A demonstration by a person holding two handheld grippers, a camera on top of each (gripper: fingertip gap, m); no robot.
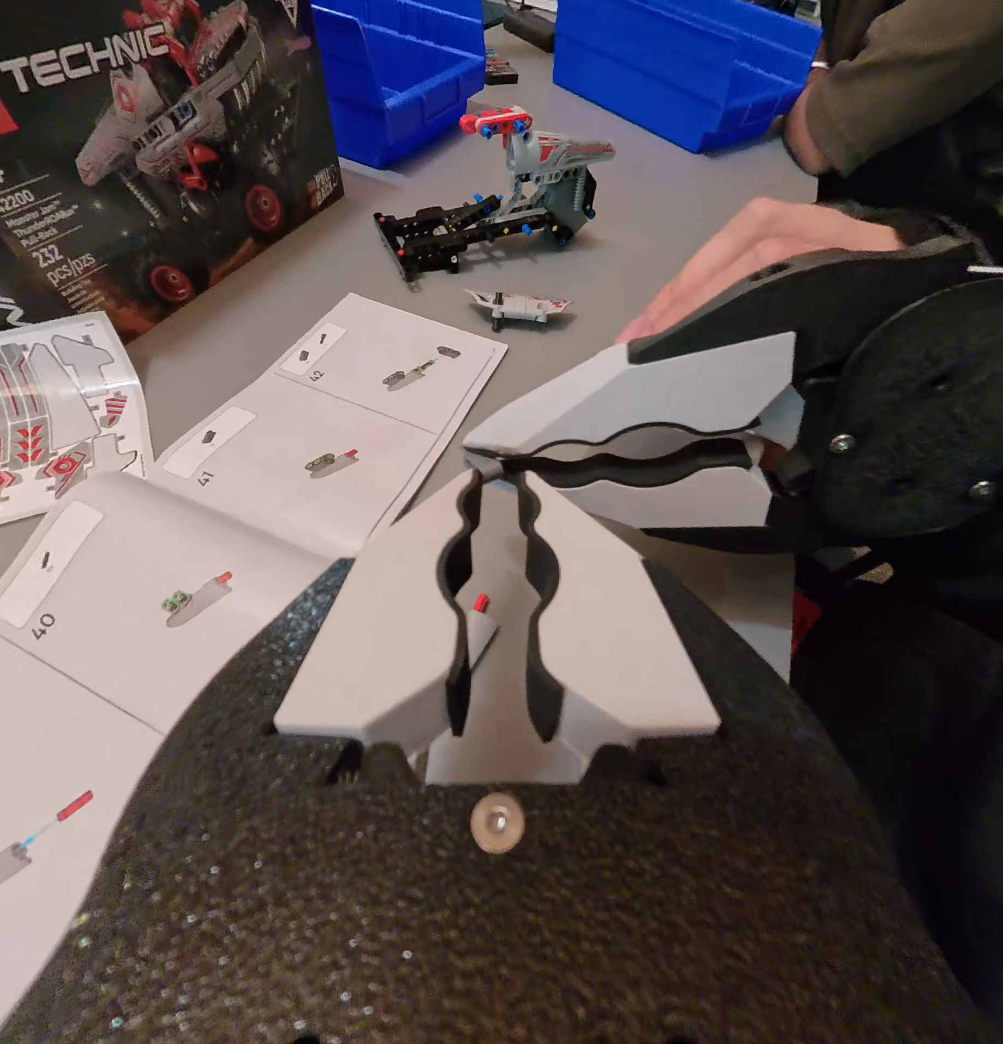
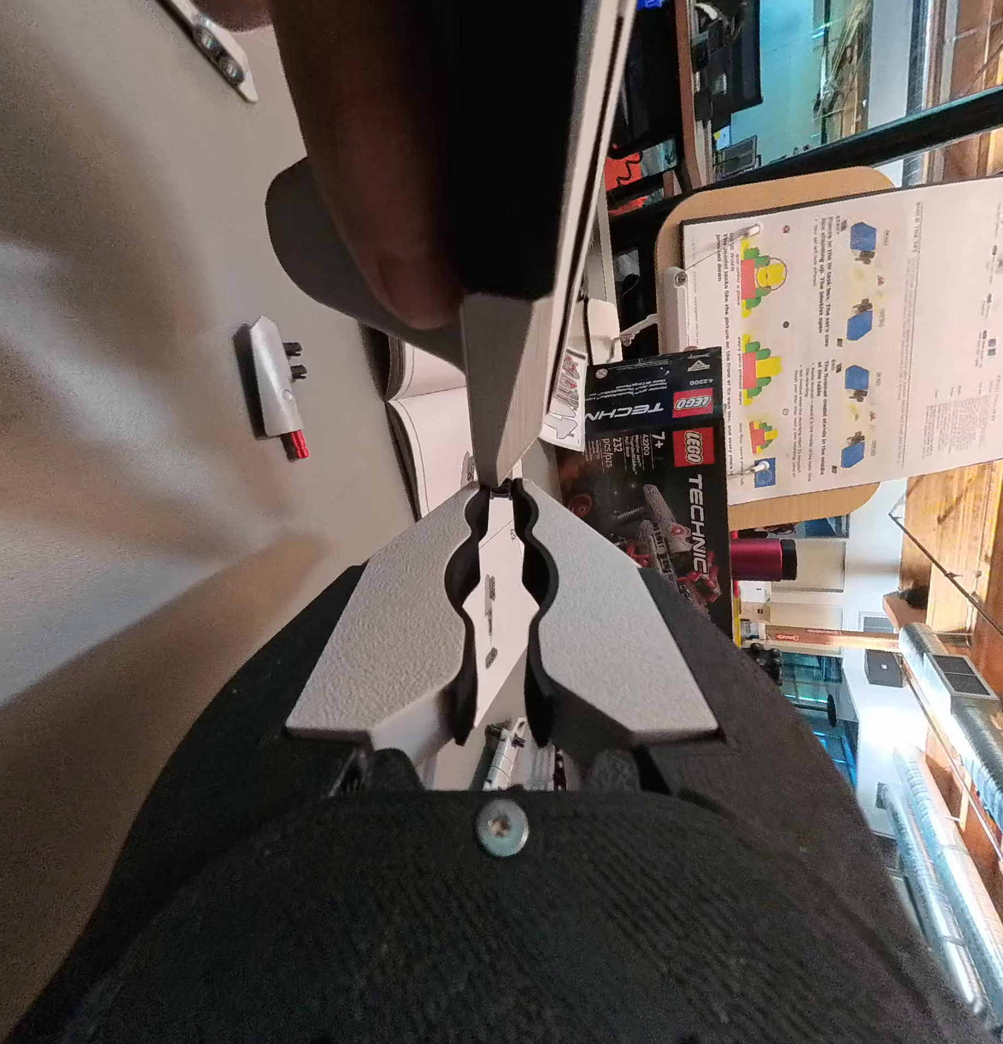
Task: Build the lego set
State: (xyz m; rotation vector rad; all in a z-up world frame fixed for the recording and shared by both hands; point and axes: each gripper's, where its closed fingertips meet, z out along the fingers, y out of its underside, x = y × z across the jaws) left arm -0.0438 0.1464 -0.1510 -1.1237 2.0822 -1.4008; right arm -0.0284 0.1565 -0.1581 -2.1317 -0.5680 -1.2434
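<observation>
The right claw (image 2: 500,487) has its tips pinched nearly together on a small dark piece (image 2: 500,490), at the centre of the right wrist view. The left claw (image 1: 502,483) meets it tip to tip. Its fingers stand a narrow gap apart, and it cannot be told whether they also grip the piece or only touch it.

The half-built model (image 1: 488,214) sits on the table (image 1: 296,271) in the upper middle of the left wrist view, with a small white and grey part (image 1: 516,308) just below it. A grey part with a red pin (image 2: 273,390) lies at the left of the right wrist view. The open booklet (image 1: 318,452) fills the lower left of the left wrist view.

The main risk seems to be the handover. The piece is tiny and held only at the very tips, so if one claw lets go before the other has a firm hold, it would likely drop onto the booklet. A sideways nudge between the tips could twist the piece or flick it away. The left claw also hides much of the page, which makes checking the step harder.
</observation>
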